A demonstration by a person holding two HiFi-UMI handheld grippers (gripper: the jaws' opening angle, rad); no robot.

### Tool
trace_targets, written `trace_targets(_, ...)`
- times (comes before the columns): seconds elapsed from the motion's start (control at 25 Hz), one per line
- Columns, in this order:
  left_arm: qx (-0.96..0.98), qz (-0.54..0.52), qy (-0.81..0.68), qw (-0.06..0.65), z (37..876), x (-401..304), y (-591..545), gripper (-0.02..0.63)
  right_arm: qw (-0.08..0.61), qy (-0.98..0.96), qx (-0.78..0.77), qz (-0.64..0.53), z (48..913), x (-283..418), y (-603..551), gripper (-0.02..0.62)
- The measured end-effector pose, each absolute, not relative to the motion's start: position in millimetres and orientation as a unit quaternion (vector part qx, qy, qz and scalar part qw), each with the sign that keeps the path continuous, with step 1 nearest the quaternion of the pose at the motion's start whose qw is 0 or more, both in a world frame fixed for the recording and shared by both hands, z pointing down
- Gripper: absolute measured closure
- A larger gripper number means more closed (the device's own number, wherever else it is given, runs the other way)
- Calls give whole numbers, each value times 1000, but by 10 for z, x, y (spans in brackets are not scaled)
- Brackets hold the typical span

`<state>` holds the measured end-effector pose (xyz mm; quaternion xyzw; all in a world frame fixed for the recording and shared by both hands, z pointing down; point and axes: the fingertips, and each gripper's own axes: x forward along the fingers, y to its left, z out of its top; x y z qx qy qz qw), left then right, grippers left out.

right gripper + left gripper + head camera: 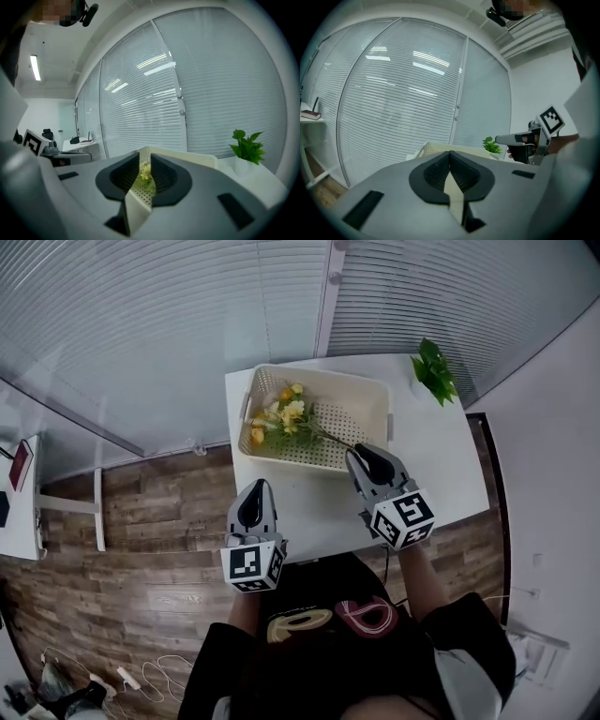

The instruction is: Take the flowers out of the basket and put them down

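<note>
Head view, looking steeply down. At the bottom edge, nearest, is my dark shirt.

Just above it, left of centre, my left hand-held gripper hangs over the lower left corner of a white desk. Its jaws are clenched together at the tips, with nothing between them.

Right of centre, my right hand-held gripper has its tips at the near rim of a cream perforated basket. Its jaws are released to a narrow gap and press on nothing. Through that gap I see the flowers farther in.

The flowers are yellow and orange with green leaves. They lie inside the basket towards its left side, with the stem running right and down towards my right hand-held gripper.

The basket sits at the far left part of the desk. At the upper right corner of the desk stands a small potted plant in a white pot.

Beyond the desk, a wall of pale horizontal blinds fills the top of the frame. Wooden floor spreads to the left, with a second desk at the left edge and loose cables at the lower left.
</note>
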<state>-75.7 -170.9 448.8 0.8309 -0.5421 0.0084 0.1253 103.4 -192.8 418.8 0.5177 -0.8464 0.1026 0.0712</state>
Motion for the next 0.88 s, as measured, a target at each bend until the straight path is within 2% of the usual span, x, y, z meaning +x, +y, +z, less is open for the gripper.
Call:
trace_targets(0.4, 795, 15, -593, 129, 4540, -952, -1728, 589, 147, -870, 456, 116, 4268, 1085, -2329, 413)
trace_targets(0.88, 769, 21, -626, 131, 4533, -1065, -1752, 589, 275, -881, 363, 129, 4722, 884, -2744, 383)
